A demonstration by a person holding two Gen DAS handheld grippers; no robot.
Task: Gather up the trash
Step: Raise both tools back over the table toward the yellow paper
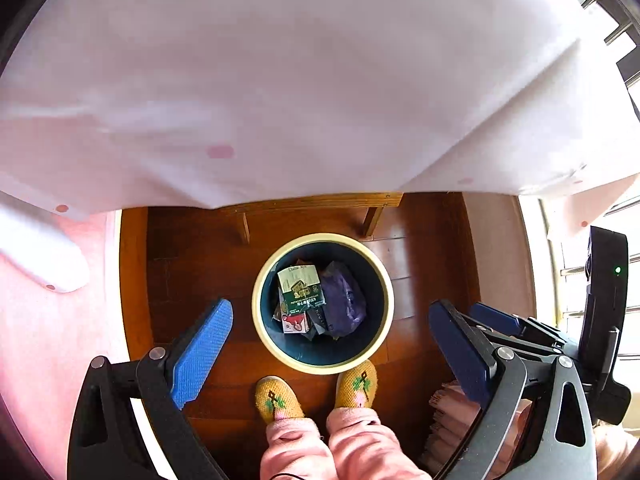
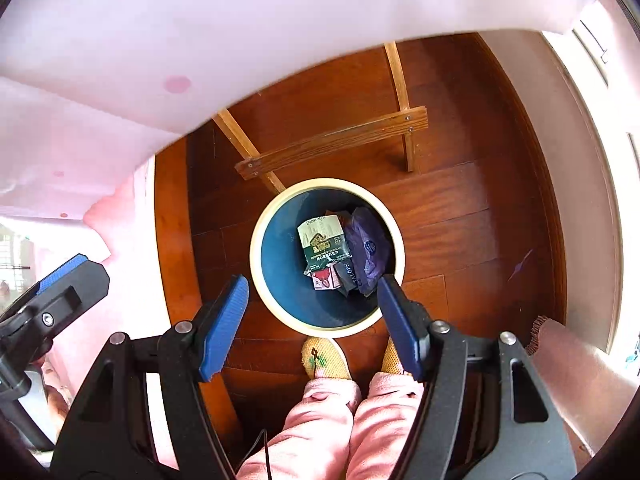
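Both grippers are hanging above the bin (image 1: 323, 364), looking straight down into it: the left gripper (image 1: 332, 344) is standing wide apart with nothing between its blue pads, and the right gripper (image 2: 314, 316) is likewise spread and carrying nothing. The trash is already lying inside the bin — a green-and-white chocolate box (image 2: 323, 242) on top, a purple wrapper (image 2: 368, 254) beside it, and a small red-and-white carton (image 2: 323, 280) lower down. Judging from this, the collecting looks close to done, and the risks are mostly about what is standing near. The person's slippered feet (image 1: 280, 398) are touching or nearly touching the bin's rim, so a careless step is likely to knock it and tip the pile out. The right gripper is also showing at the edge of the left view, so the two tools are working near each other and could clash when turning back. A white cloth (image 1: 300, 80) is draping over a table edge above the bin, and a swinging tool could snag it. The floor is dark red-brown wood planking (image 2: 460, 208), with a wooden frame (image 2: 332, 142) of legs and a crossbar standing under the cloth. Bright window light is coming in on the right, and pink fabric is filling the left side.
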